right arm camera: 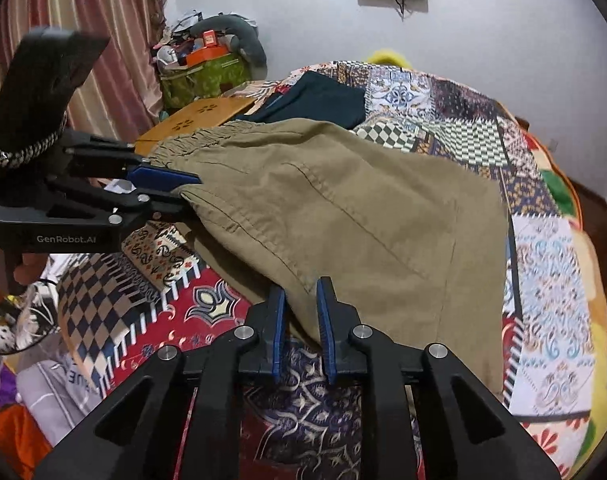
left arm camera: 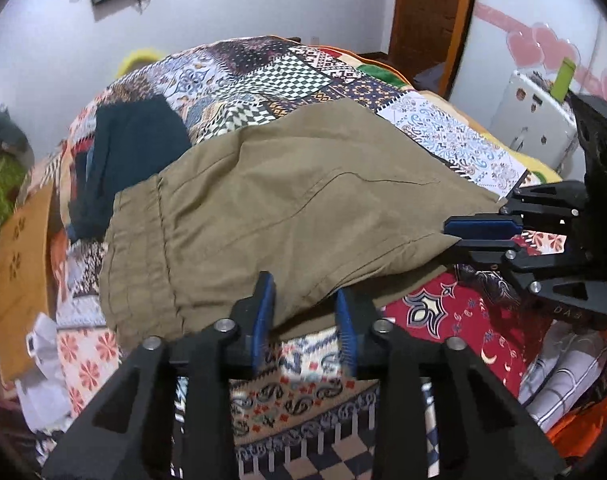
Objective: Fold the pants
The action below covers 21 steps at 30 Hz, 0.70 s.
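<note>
Khaki pants (left arm camera: 283,208) (right arm camera: 343,208) lie folded lengthwise across the patchwork bedspread (left arm camera: 263,68) (right arm camera: 543,260), their near edge raised off it with shadow beneath. In the left wrist view my left gripper (left arm camera: 303,286) has the edge near the gathered waistband between its blue pads. The right wrist view shows that left gripper (right arm camera: 187,190) from the side, clamped on the waistband end. My right gripper (right arm camera: 302,285) grips the near edge at the leg end. From the left wrist view, the right gripper (left arm camera: 451,236) pinches the hem corner.
A dark teal garment (left arm camera: 135,148) (right arm camera: 319,100) lies behind the pants. A small wooden table (left arm camera: 23,272) (right arm camera: 199,116) sits off the bed's waistband end, with a green bag of clutter (right arm camera: 203,76) and a striped curtain (right arm camera: 95,20) beyond. A white appliance (left arm camera: 531,116) stands past the far side.
</note>
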Tool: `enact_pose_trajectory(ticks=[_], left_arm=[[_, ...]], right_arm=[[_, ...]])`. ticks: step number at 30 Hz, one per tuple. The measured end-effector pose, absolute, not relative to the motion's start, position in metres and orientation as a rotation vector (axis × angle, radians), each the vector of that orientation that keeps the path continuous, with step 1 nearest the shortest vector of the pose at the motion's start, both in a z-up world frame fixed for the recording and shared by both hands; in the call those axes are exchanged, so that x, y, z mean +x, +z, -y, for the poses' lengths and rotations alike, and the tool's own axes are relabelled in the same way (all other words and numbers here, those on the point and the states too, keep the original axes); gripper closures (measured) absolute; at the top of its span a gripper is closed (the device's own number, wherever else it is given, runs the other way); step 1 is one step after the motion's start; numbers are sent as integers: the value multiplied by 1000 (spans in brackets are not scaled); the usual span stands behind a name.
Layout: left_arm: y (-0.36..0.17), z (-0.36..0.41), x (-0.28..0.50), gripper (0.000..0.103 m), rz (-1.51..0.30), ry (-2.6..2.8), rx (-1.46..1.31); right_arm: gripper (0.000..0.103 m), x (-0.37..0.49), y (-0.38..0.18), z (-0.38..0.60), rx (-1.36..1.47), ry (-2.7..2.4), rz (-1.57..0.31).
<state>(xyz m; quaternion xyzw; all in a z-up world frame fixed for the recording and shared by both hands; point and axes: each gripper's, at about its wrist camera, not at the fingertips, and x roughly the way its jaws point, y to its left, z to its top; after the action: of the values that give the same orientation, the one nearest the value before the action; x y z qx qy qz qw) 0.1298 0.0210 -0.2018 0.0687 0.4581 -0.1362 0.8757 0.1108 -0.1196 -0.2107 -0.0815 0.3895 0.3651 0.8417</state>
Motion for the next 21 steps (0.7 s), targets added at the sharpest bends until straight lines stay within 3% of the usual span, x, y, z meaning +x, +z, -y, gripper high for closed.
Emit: enact_pose_trajectory(ticks=[4,7,14,21], left_arm=[[-192,-37,121,52,-944,-286,61],[-178,-47,117,49,-910,-260,37],[-151,-72,129,40,-826,-162,-3],[-157,-91,164,39,-837,-88,-60]], right_arm=[[83,108,-206,129,-112,773,-852],[80,106,-196,135,-78,780,-838],[58,117,-170,133,-24,756,-747],[57,144,-175,110,37,762,-773]])
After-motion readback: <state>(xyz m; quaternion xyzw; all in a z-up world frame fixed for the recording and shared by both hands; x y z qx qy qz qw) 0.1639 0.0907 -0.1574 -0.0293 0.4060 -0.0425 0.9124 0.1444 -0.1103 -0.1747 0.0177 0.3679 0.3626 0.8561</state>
